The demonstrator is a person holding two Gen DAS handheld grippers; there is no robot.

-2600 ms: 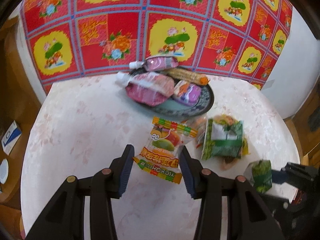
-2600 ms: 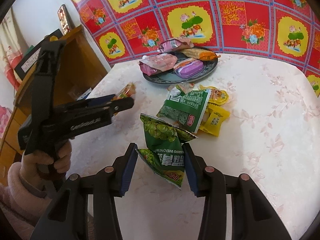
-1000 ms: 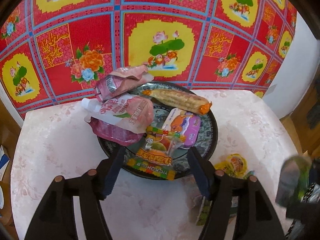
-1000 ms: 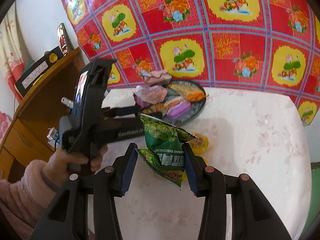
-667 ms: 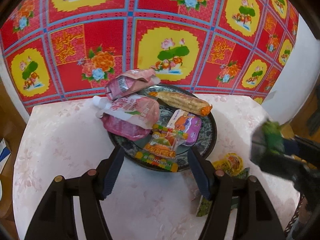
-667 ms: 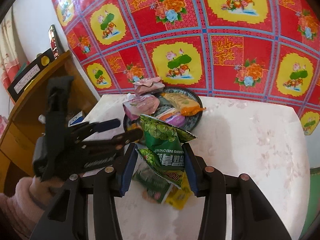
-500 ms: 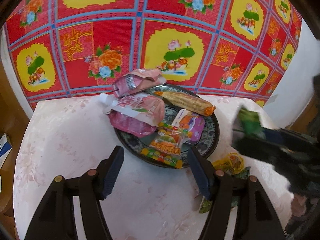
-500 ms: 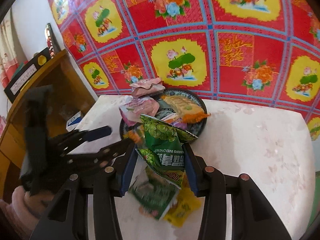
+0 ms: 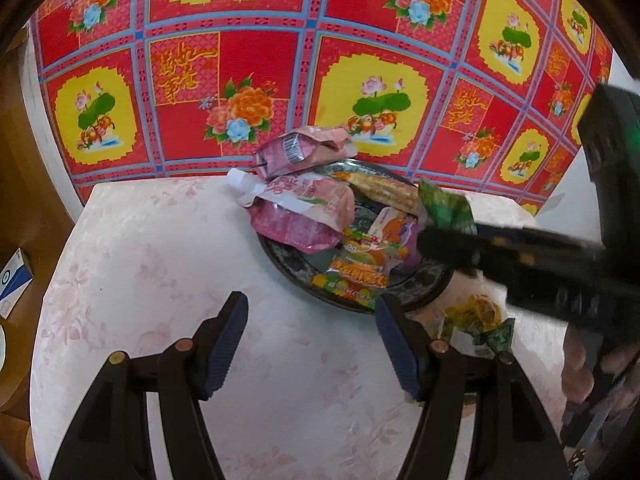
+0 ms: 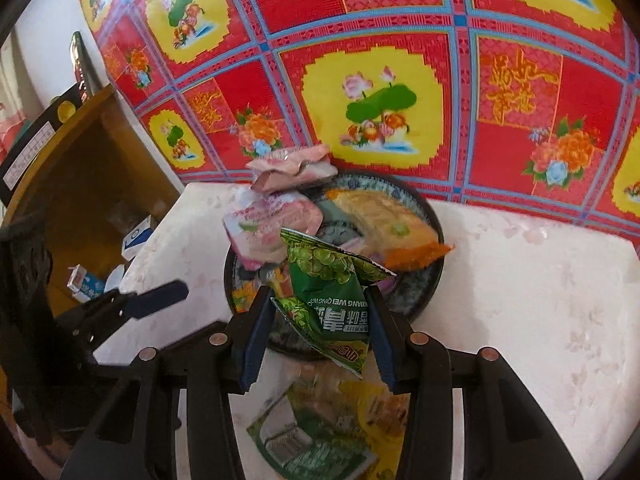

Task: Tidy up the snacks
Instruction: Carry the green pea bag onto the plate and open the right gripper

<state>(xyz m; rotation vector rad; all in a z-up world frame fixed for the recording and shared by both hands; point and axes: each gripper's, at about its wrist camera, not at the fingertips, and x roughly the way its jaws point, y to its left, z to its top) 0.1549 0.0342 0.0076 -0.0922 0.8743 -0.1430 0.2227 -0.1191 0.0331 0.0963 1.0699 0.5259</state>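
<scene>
Table (image 9: 160, 280) with a pale pink, flower-patterned top serves as the landmark; behind it hangs a red and yellow floral cloth (image 9: 240, 60), and off its left edge stands a wooden cabinet (image 10: 80, 168) holding small blue and white boxes (image 10: 136, 238). Dark round plate (image 9: 416, 292) sits toward the back of the table, close to the cloth, loaded with snacks: two pink pouches (image 9: 304, 212) on its left half, a long yellow-orange packet (image 9: 384, 192) at its rear, a purple packet (image 9: 394, 222) at centre, and a bright fruit-candy packet (image 9: 358, 272) on its near part. Right gripper (image 10: 320, 320), above the near rim of the plate, is clamped on a green pea-snack bag (image 10: 332, 292), both pads pressing the bag's sides; the bag hangs over the plate and whether it touches the contents cannot be told. Left gripper (image 9: 312, 344), above the table just in front of the plate, has its jaws apart with nothing between them. Remaining on the table beside the plate's near right rim are a green-and-white packet (image 10: 312, 440) and small yellow packets (image 9: 474, 314), blurred in the right wrist view. Fingers of a hand (image 9: 576, 372) grasp the right gripper's handle.
</scene>
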